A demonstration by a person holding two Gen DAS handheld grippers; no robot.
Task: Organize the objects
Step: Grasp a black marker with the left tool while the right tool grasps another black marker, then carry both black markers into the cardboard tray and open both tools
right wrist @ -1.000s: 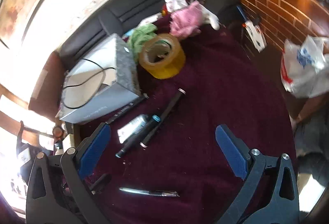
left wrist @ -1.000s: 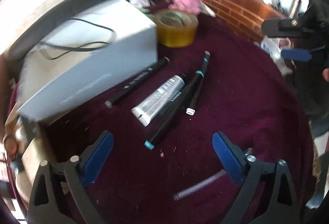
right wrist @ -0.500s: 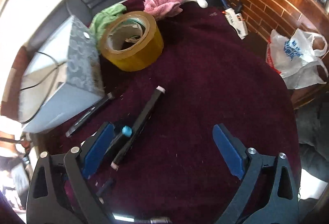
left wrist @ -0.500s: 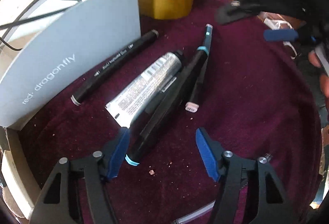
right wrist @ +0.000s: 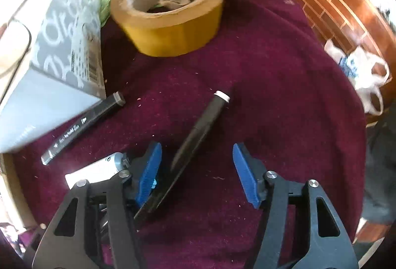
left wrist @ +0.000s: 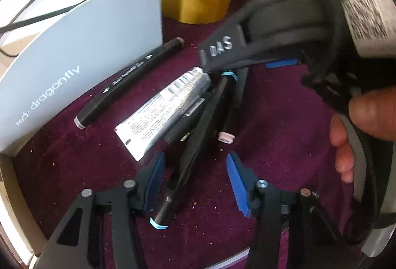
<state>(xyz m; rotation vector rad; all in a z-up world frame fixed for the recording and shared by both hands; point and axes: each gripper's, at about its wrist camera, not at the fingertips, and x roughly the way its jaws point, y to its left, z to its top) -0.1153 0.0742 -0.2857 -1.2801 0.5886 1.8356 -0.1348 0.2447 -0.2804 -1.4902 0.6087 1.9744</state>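
Closing over the maroon cloth (left wrist: 284, 120), the left gripper (left wrist: 195, 177) had the blue-banded black marker (left wrist: 198, 135) between its jaws, pads not yet pressing. The right gripper (right wrist: 198, 170), also closing, straddled a white-capped black marker (right wrist: 198, 133) without gripping. Both markers looked light, stiff and smooth, likely to roll; mid-barrel seemed the surest hold. A crimped tube (left wrist: 163, 115) lay against the first.

Hand-held gripper (left wrist: 194, 182) over markers

Its jaws are closing around a blue-ringed marker (left wrist: 188, 152); tube (left wrist: 163, 113) just left, box (left wrist: 81, 58) far left.
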